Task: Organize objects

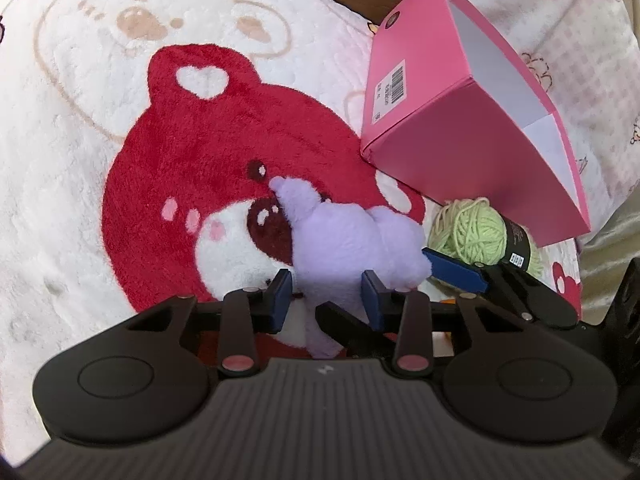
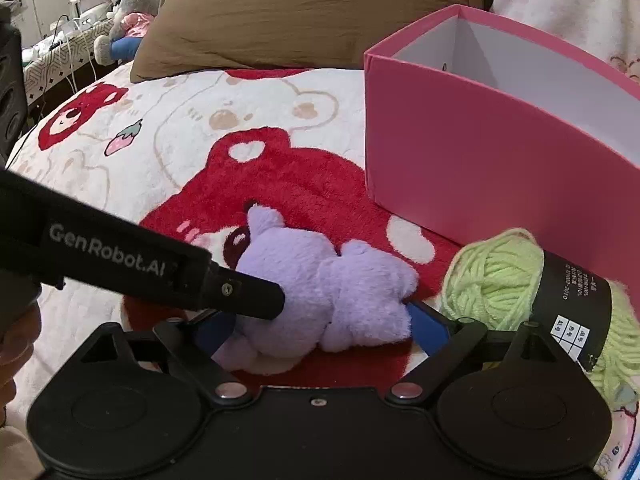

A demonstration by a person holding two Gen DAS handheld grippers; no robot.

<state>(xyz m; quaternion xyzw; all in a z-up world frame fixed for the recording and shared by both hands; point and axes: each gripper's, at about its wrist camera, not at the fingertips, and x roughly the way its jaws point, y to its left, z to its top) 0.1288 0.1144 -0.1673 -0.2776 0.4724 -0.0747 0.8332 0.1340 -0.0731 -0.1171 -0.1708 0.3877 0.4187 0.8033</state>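
The soft lilac plush toy (image 1: 352, 240) lies on the white fleece blanket with red bear print (image 1: 80, 160), near the open pink cardboard box (image 1: 440, 136). Left gripper (image 1: 326, 296) — blue pads drawn in against the toy's lower part, gripping it. Right gripper (image 2: 320, 328) — spread wide, straddling the toy without pressing. A light green yarn ball with black label (image 2: 504, 280) sits beside the box.

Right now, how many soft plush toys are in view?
2. A purple plush toy lies on the bear-print fleece blanket beside the green yarn ball. A grey plush toy sits far behind, upper left. Others may be hidden.
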